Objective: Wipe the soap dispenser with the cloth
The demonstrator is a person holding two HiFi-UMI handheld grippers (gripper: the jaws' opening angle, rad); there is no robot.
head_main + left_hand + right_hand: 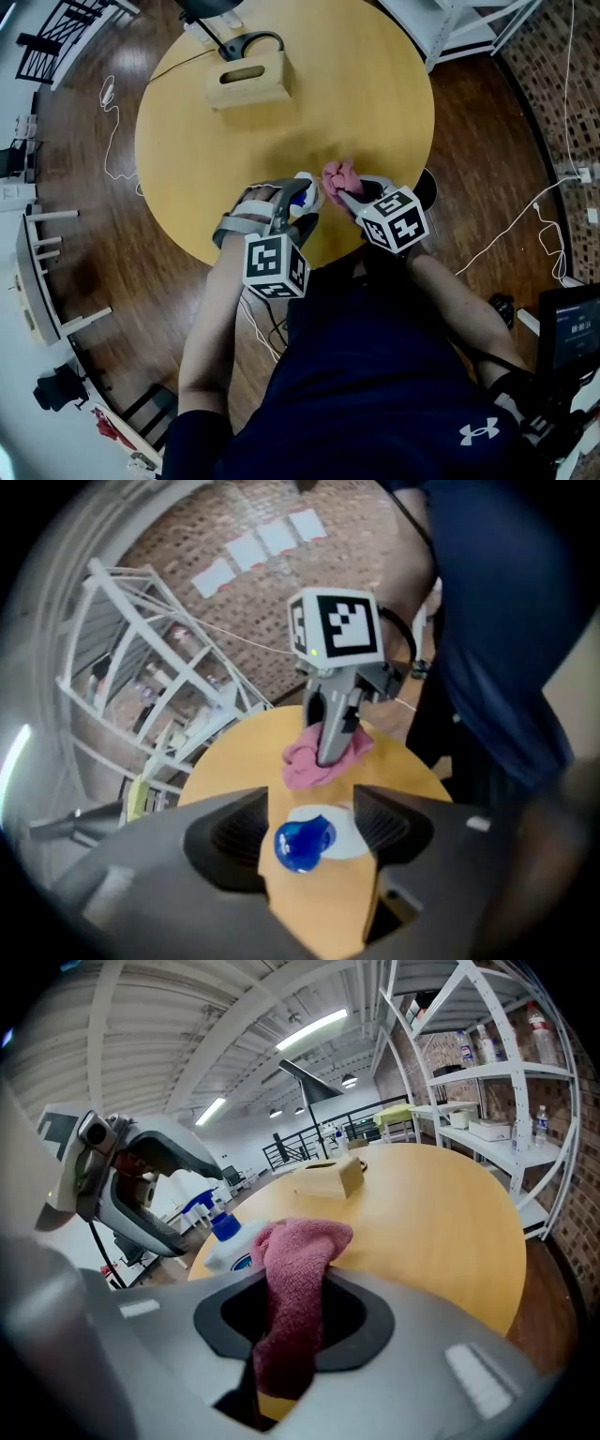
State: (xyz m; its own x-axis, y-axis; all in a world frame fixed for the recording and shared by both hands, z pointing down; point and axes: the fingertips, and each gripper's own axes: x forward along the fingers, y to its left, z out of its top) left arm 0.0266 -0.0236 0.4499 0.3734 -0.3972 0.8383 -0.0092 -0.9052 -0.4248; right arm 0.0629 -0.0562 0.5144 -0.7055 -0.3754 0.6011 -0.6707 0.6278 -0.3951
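The soap dispenser (306,192), white with a blue pump top (302,844), stands on the round wooden table (281,122) near its front edge. My left gripper (302,208) hangs over it, jaws open on either side of the top; a gap shows on the left side. My right gripper (345,192) is shut on a pink cloth (339,175) just right of the dispenser. In the right gripper view the cloth (295,1269) bunches out of the jaws, with the dispenser (225,1237) beside it on the left.
A light wooden box (247,82) with a slot and a black lamp base sit at the table's far side. White wire shelving (487,1101) stands beyond the table. Cables lie on the wooden floor around it.
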